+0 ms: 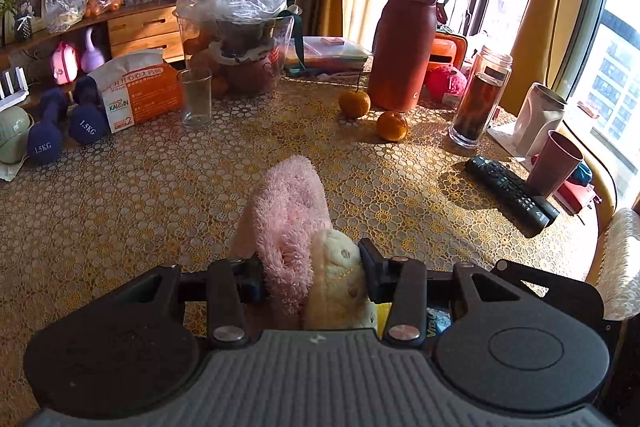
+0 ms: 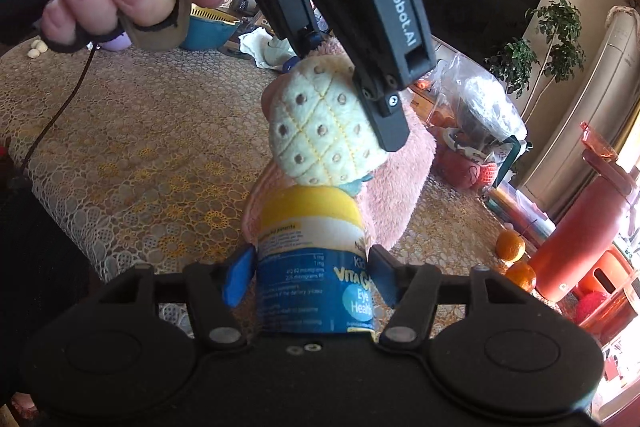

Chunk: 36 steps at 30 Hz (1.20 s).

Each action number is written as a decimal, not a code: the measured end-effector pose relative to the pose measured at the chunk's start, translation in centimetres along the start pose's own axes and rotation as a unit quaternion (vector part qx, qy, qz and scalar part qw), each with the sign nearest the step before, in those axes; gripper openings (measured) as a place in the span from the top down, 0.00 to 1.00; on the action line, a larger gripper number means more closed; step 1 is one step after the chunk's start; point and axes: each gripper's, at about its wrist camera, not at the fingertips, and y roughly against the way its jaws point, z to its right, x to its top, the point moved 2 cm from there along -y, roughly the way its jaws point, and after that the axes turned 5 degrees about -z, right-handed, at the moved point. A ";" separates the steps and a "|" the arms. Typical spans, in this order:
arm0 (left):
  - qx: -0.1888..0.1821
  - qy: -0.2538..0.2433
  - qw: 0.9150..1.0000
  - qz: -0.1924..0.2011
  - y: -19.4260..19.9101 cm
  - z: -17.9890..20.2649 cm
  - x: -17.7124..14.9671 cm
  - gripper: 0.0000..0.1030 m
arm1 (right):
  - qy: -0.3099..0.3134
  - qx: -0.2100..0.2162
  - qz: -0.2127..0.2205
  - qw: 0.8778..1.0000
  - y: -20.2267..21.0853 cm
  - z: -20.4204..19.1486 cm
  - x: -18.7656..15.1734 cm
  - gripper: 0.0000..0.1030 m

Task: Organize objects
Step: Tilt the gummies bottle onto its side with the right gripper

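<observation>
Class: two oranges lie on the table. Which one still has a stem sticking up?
The orange nearest the red flask; the other orange shows none.

"GenRobot.AI" in white down the black arm of the left claw (image 2: pixel 352 95), just ahead of the right claw. "VITA G…", "Eye Health" and fine unreadable print on the blue-and-yellow bottle (image 2: pixel 316 267) clamped in the right claw (image 2: pixel 314 275). Far left of the left claw (image 1: pixel 312 275): "1.5KG" on each navy dumbbell (image 1: pixel 44 143), and again (image 1: pixel 86 125). Beside those, "KAIXIN", a "2" and Chinese characters on the orange-and-white tissue pack (image 1: pixel 138 91).
</observation>
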 end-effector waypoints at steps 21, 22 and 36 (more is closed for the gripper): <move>-0.062 -0.035 0.997 0.012 2.4 6.1 -2.2 0.58 | -0.099 0.026 -0.026 0.994 1.7 1.1 -3.1 0.28; -0.067 -0.034 0.997 0.008 2.0 6.3 -2.4 0.58 | -0.108 0.028 -0.028 0.993 1.7 1.2 -3.2 0.29; -0.023 -0.023 0.999 0.008 0.7 4.1 -3.0 0.57 | -0.144 0.035 -0.028 0.989 1.9 1.5 -3.5 0.34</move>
